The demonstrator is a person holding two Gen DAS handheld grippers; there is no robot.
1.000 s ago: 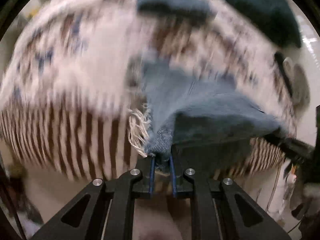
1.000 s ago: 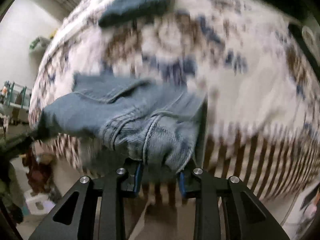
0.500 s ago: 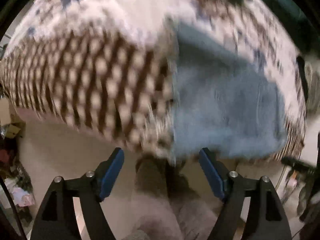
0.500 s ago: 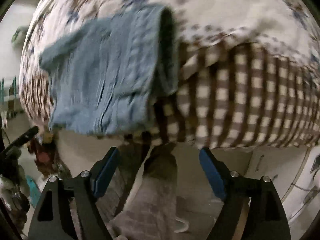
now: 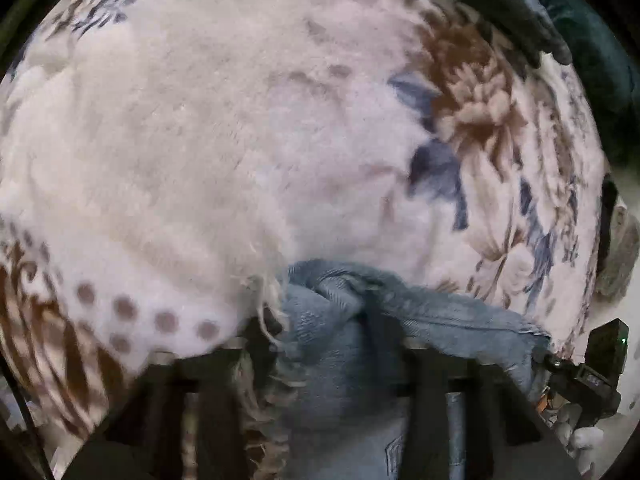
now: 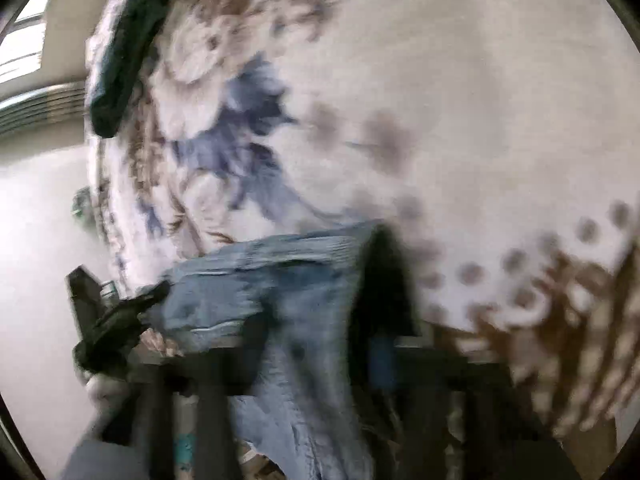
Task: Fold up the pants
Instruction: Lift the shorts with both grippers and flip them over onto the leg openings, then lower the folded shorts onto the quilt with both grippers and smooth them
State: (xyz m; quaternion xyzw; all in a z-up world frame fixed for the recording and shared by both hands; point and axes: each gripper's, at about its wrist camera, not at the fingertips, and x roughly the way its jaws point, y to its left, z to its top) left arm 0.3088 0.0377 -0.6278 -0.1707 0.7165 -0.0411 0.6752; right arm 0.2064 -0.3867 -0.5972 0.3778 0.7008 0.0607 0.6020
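Fingers (image 5: 420, 364) of both grippers were blurred around bunched denim jeans (image 5: 352, 344) on a floral blanket (image 5: 240, 140); grip unclear. A lifted fold seemed next.

No readable text, labels, brands or numbers anywhere

- From the left wrist we look forward along the left hand-held gripper (image 5: 320, 360), very close over the flowered blanket (image 5: 240, 140), which fills nearly the whole view.
- From the right wrist we look along the right hand-held gripper (image 6: 316, 360), equally close and blurred, with a pale wall (image 6: 36, 220) at the left edge.
- Both views share the bunched blue pants (image 5: 440, 316) at the bottom centre, the blanket's brown and blue flowers, and a dark cloth (image 6: 120, 52) at its far edge.
- Each view catches the other hand-held gripper at its side edge.
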